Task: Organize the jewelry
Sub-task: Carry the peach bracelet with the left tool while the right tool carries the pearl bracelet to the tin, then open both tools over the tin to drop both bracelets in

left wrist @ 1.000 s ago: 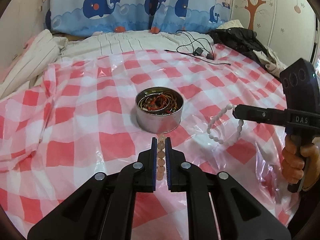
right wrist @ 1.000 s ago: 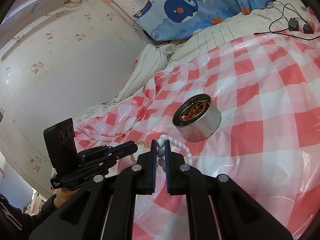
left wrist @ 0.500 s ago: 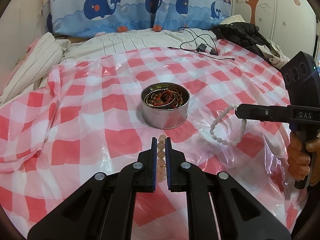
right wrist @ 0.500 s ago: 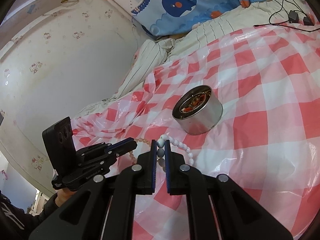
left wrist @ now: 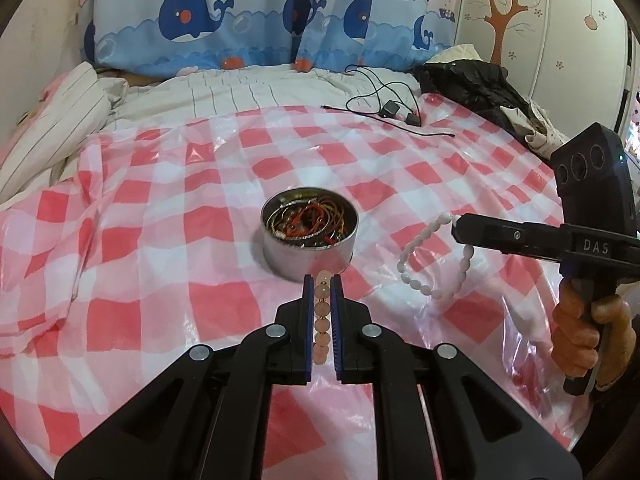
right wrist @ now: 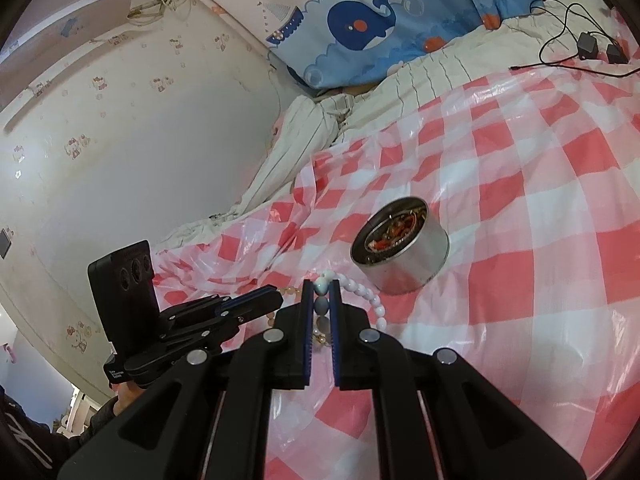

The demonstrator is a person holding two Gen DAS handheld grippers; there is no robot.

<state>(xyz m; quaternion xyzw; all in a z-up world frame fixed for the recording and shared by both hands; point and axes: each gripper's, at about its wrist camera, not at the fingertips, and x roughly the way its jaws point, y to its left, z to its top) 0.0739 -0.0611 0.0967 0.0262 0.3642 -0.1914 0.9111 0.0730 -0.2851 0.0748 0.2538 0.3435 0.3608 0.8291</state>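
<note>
Two bracelets lifted near the tin (left wrist: 308, 254)

The left gripper (left wrist: 322, 284) pinches a pink bead bracelet (left wrist: 321, 312), the right gripper (right wrist: 320, 288) a white bead bracelet (left wrist: 420, 268), both held clear of the cloth, probably for dropping into the tin.

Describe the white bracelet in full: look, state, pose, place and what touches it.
The white bracelet is a closed loop of smooth, glossy oval beads that look like plastic or stone. The right gripper is shut on one stretch of it, and the rest hangs below as a loop, over the checked sheet, right of the tin and apart from it. Whether its lowest beads touch the sheet cannot be told.
</note>
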